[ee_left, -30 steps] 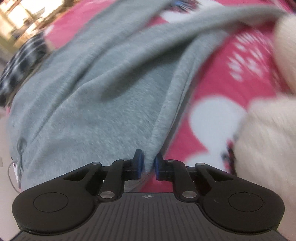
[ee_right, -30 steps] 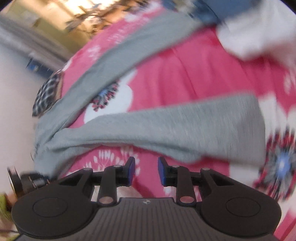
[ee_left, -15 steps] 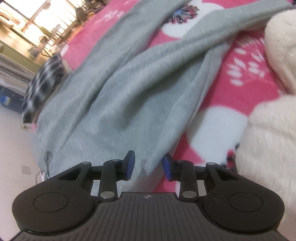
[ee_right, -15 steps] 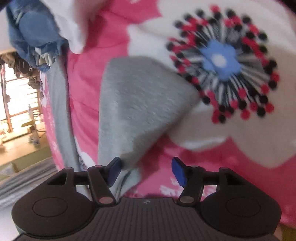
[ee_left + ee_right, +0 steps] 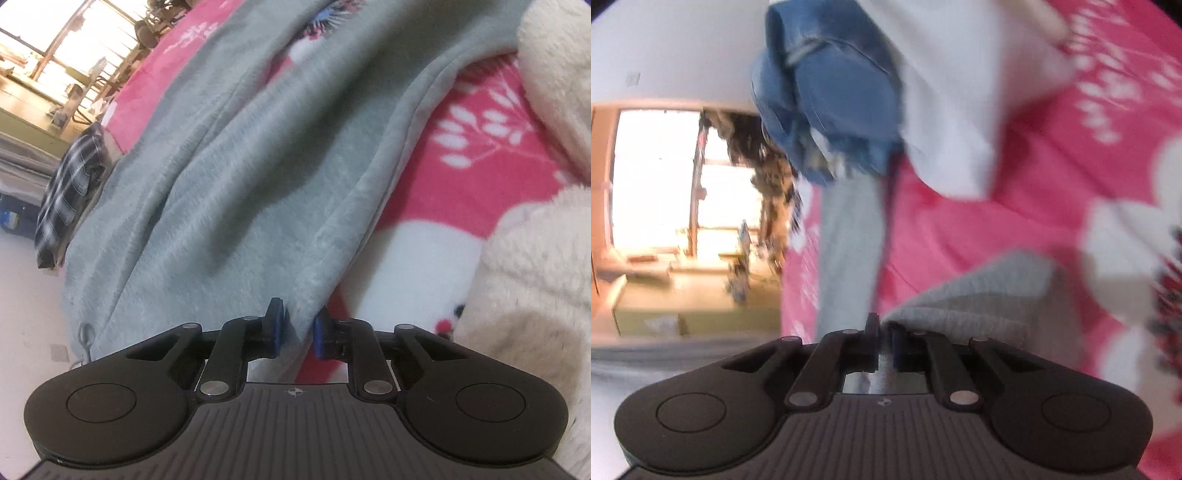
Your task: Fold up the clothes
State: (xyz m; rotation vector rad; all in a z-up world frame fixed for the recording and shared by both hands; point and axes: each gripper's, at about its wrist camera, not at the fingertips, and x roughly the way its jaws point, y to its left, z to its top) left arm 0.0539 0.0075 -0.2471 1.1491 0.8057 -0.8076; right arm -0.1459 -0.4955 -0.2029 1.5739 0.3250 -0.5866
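Note:
A grey fleece garment [image 5: 236,177] lies spread over a pink flowered blanket [image 5: 461,155], with a drawstring [image 5: 85,332] at its near left edge. My left gripper [image 5: 297,330] sits at the garment's near right edge. A fold of grey cloth stands between its blue pads as the jaws close on it. In the right wrist view, the garment's far grey end [image 5: 979,295] is bunched up in front of my right gripper [image 5: 884,339]. Those jaws are closing, almost together, with grey cloth pinched between them.
A cream fluffy garment [image 5: 535,277] lies close on the right of the left gripper. Blue denim [image 5: 831,92] and a white garment [image 5: 953,92] lie further along the blanket [image 5: 1015,192]. A checked cloth [image 5: 66,199] hangs at the bed's left edge, above the floor.
The left jaws opened around the grey edge, then closed on it again. The right gripper rolled and swung over to the grey end, where its wide-open jaws closed on the cloth.

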